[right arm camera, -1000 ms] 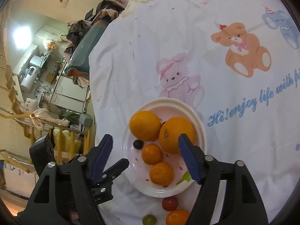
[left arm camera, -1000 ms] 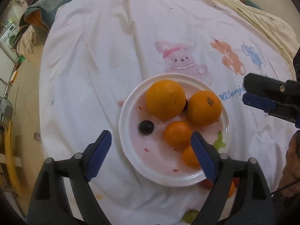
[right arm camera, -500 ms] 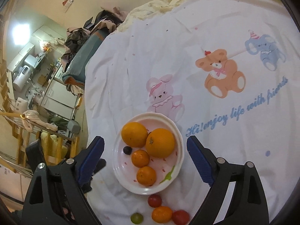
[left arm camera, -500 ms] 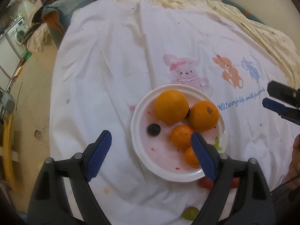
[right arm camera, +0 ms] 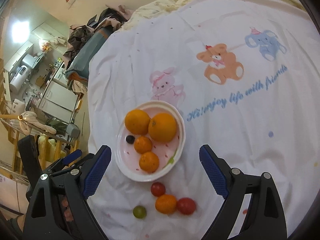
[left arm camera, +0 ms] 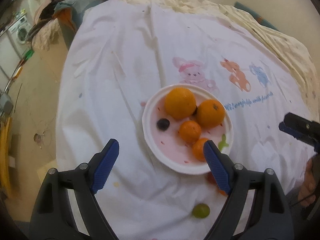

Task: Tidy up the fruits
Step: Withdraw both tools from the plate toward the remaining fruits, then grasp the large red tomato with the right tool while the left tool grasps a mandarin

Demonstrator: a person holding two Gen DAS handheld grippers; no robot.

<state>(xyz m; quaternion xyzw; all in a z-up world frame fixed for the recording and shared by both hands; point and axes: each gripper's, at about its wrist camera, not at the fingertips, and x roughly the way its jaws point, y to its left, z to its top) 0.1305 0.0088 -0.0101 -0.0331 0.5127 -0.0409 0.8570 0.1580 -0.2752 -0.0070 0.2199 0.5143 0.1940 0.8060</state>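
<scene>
A white plate (right arm camera: 181,124) on the cartoon-print sheet holds two large oranges (right arm camera: 162,127), two small mandarins (right arm camera: 149,161) and a dark grape (right arm camera: 130,139). In front of it lie two red tomatoes (right arm camera: 158,189), a mandarin (right arm camera: 165,204) and a green grape (right arm camera: 139,212). My right gripper (right arm camera: 155,148) hangs open above the plate's near side, holding nothing. My left gripper (left arm camera: 160,143) is open and empty too, above the plate (left arm camera: 148,124), its right finger covering part of a mandarin (left arm camera: 198,149). The green grape (left arm camera: 201,210) lies between its arms.
The sheet (left arm camera: 124,64) covers a bed whose left edge drops to the floor (left arm camera: 40,92). Piled clothes (right arm camera: 96,34) sit at the far corner. A cream quilt (left arm camera: 270,30) lies along the back. A hand (left arm camera: 309,188) shows at the right edge.
Both grippers have drawn back and up from the plate, which looks smaller now. The right jaws have widened. The loose fruits in front of the plate have come fully into the right view.
</scene>
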